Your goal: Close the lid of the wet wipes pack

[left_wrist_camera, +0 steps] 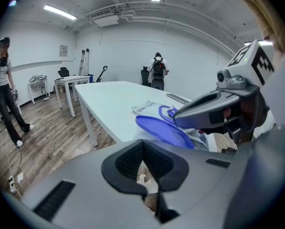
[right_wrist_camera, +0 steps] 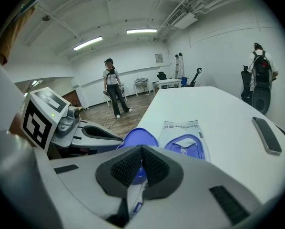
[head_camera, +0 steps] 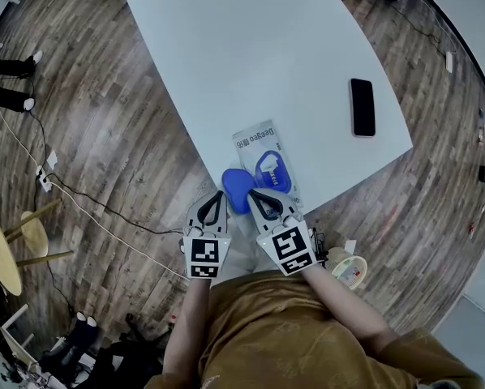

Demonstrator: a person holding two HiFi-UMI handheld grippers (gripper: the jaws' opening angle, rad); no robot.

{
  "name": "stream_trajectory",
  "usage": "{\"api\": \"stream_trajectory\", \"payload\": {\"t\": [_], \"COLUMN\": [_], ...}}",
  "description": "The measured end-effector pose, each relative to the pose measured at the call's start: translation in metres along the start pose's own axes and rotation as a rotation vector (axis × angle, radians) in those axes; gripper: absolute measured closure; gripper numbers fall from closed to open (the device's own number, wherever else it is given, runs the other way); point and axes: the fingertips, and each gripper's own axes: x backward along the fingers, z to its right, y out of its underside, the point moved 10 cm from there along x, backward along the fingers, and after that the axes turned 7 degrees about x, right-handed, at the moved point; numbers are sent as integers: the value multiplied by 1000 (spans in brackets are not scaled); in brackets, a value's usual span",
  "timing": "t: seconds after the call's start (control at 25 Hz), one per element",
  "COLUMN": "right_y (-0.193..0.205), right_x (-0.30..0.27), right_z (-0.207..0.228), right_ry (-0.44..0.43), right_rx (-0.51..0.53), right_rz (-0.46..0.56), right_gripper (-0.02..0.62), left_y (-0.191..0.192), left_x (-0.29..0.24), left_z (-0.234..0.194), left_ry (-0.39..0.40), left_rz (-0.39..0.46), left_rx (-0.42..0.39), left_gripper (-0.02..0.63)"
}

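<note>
While the pack [head_camera: 259, 148] lies at the near edge of the table [head_camera: 251, 47] with its blue lid [head_camera: 236, 190] swung open to the left, you hold both grippers just beside that lid; your left gripper [head_camera: 217, 194] has its jaws together, empty; your right gripper [head_camera: 256, 194] likewise; a phone [head_camera: 362, 107] lies well apart.

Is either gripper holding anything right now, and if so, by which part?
Nothing is held. The left gripper and right gripper both have their jaws shut on nothing. The open blue lid lies just beyond the right gripper's tips, ungripped.
</note>
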Motion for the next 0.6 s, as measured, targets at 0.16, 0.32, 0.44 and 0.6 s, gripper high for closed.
{"api": "stream_trajectory", "payload": {"t": [0.16,0.32,0.44,0.6], "right_y": [3,4,2,3], "right_x": [-1,-1,-4,-4], "right_z": [-1,-3,-3,-5], "right_ry": [-11,-21,-30,-29], "right_rx": [-2,-1,2,-1], "right_rz": [-9,-13,-14,-16], "right_gripper": [588,588,588,588], "left_y": [0,1,1,-1], "left_x": [-1,-1,-1,0], "left_z": [1,5,5,7], "left_ry": [7,14,21,29], "left_rz": [1,-9,-9,0], "left_rx": [-1,-38,-37,-39], "left_gripper": [600,600,600,600]}}
